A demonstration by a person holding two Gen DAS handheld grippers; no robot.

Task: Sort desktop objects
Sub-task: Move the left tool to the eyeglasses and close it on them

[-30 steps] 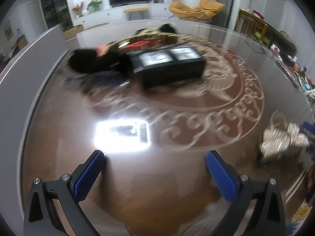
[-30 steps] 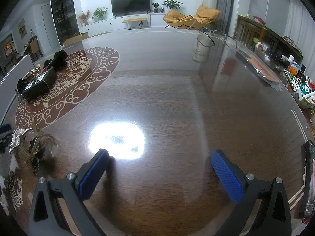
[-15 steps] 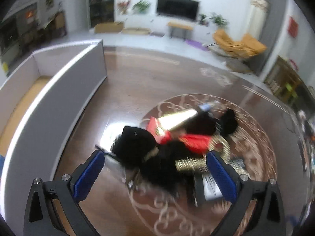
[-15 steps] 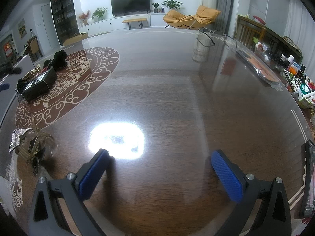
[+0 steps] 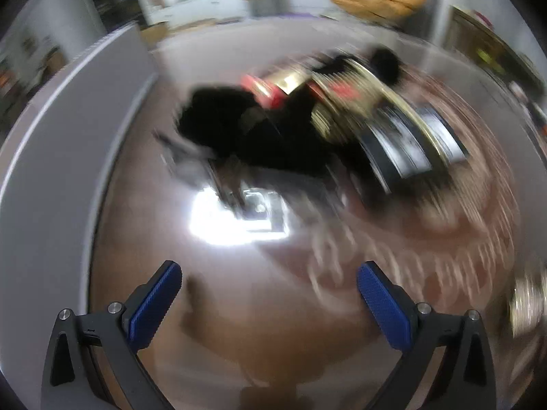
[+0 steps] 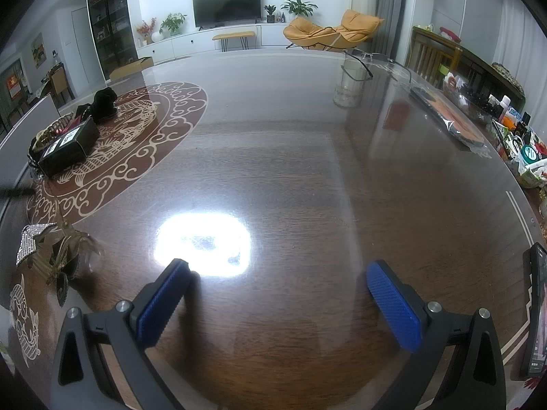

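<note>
Since half a second ago, my left wrist view has swung: the pile of desktop objects (image 5: 301, 126) now sits higher and nearer the centre of the frame, heavily smeared by motion, whereas my right wrist view is unchanged. I note the left tool (image 5: 270, 285) with its blue pads wide apart and nothing between them, above bare counter (image 5: 239, 307) short of the pile. Within the blur I can make out black masses, red and gold pieces, and a black box (image 5: 413, 143) with light labels at the pile's right edge; finer detail cannot be told. A grey panel (image 5: 68, 136) runs along the left side of the counter.

I record the right tool (image 6: 278, 290) likewise spread and empty, over the glossy wood just in front of a bright light reflection (image 6: 203, 244). From this side the pile lies far to the left on the ornamental medallion (image 6: 136, 143), with the black box (image 6: 70, 145) on its near side. A gold ornament (image 6: 61, 256) stands near the left pad. A clear jar (image 6: 348, 85) with spectacles (image 6: 365, 63) resting on top stands far off on the right, and a phone (image 6: 536, 311) lies at the right edge.
</note>
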